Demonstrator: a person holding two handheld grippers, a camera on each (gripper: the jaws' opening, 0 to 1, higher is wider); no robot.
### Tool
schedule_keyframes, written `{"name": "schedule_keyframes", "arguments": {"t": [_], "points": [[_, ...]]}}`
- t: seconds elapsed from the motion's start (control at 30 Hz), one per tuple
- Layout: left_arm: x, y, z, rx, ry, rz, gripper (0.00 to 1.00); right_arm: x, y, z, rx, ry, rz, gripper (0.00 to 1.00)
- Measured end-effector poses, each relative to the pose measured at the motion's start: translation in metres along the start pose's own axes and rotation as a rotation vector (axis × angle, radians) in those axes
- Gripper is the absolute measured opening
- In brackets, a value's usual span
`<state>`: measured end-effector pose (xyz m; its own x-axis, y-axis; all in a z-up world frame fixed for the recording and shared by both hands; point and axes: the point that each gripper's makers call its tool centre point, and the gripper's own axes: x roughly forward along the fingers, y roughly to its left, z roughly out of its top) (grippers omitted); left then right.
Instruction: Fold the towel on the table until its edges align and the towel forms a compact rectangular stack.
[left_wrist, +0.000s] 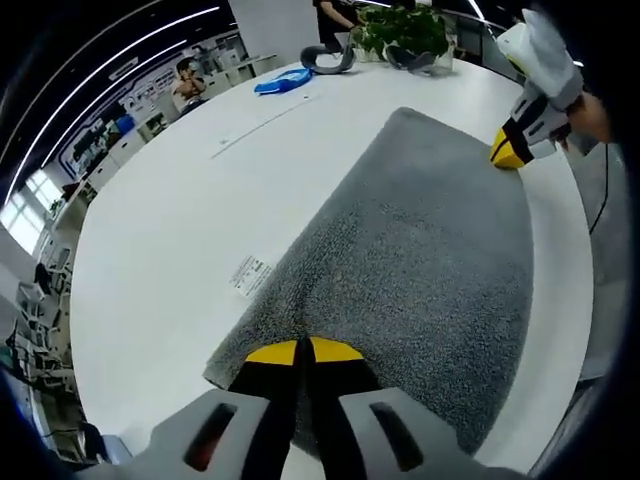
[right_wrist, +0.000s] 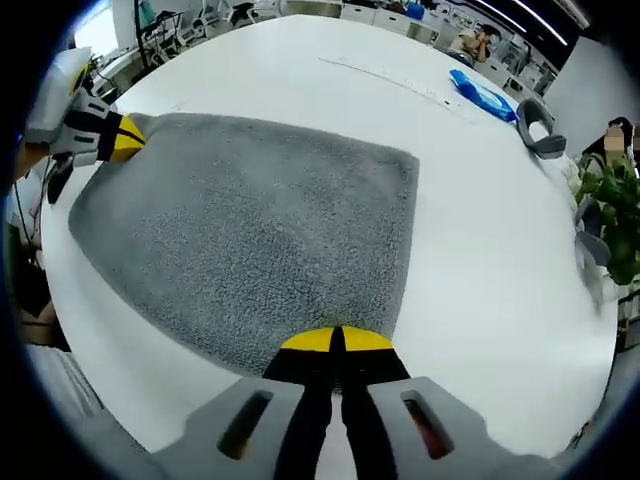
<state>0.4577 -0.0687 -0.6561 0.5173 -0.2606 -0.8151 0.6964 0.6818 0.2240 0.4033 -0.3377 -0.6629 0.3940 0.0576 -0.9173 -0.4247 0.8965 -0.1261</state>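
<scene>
Pinching Both Near Corners Before the Fold

Lying flat on the white surface (left_wrist: 150, 250), the grey towel (left_wrist: 420, 250) has its label (left_wrist: 250, 273) at nine o'clock in the left gripper view. The left tongs (left_wrist: 303, 350) and right tongs (right_wrist: 337, 340) are each clenched on a near corner. My judgement: lift both evenly and carry them straight to the far edge. A plant (left_wrist: 405, 30) stands at twelve o'clock.

White care label (left_wrist: 250, 274) at towel (left_wrist: 420, 250) edge; print too small to read.
</scene>
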Motion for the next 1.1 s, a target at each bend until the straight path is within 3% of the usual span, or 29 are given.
{"name": "schedule_keyframes", "arguments": {"t": [0.3,0.57,1.1], "points": [[-0.002,-0.006,-0.001,-0.029,0.021,0.002,0.02,0.003,-0.009,0.003,0.071,0.003,0.019,0.00],[-0.007,-0.018,-0.002,-0.102,0.028,-0.005,0.02,0.006,-0.019,0.006,-0.103,0.051,-0.022,0.00],[-0.021,-0.078,0.003,-0.177,0.093,0.014,0.02,0.005,-0.059,-0.006,-0.256,0.072,-0.010,0.00]]}}
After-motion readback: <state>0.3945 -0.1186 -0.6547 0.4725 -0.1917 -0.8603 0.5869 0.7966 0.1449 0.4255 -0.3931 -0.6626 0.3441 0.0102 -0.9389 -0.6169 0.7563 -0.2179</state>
